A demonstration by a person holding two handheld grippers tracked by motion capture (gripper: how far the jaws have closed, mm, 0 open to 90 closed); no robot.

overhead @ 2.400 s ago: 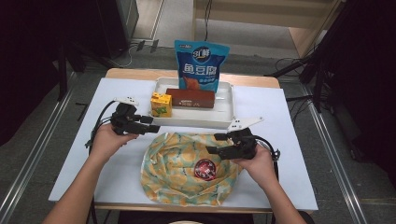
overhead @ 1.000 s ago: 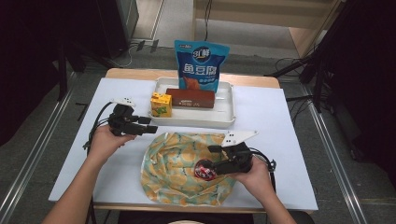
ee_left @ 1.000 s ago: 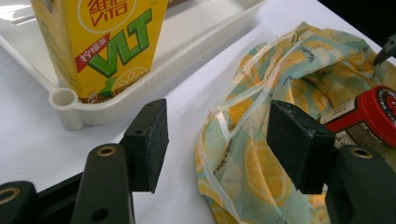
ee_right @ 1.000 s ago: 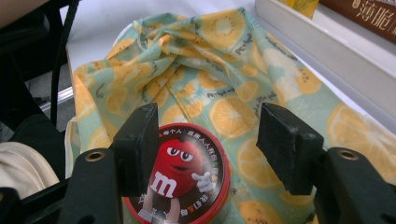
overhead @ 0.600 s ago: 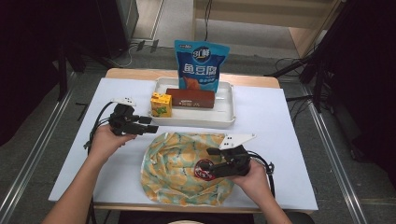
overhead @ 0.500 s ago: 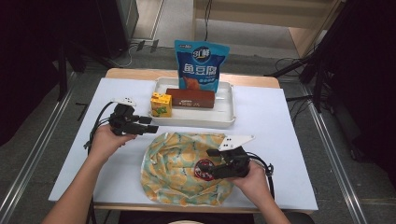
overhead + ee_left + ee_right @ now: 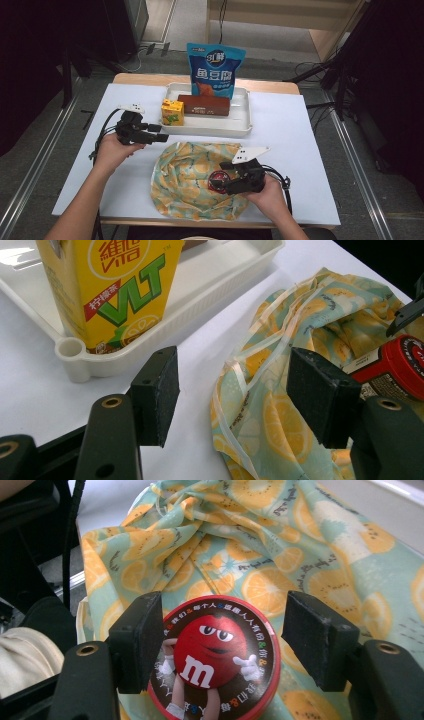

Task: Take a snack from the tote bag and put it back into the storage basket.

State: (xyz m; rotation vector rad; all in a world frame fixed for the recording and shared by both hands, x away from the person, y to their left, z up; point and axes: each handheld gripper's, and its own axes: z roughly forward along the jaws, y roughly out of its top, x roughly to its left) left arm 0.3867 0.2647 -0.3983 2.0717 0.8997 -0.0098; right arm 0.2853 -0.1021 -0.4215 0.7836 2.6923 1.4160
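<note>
Round glossy candy tin (image 7: 215, 655) on crumpled, probably fabric, lemon-print bag (image 7: 310, 565)

Staged lab or recording room: white-covered wooden table (image 7: 300, 125) on grey floor, metal floor rails (image 7: 35, 185) left and right, loose black cables (image 7: 305, 67) far behind, dark equipment stands (image 7: 345, 75).

A white tray (image 7: 240, 131) with a yellow carton (image 7: 172, 112), brown box (image 7: 204, 105) and blue pouch (image 7: 215, 70) walls off the table's far side. The lemon-print cloth bag (image 7: 195, 180) fills the near middle; bare white tabletop (image 7: 300, 130) lies open left and right.
</note>
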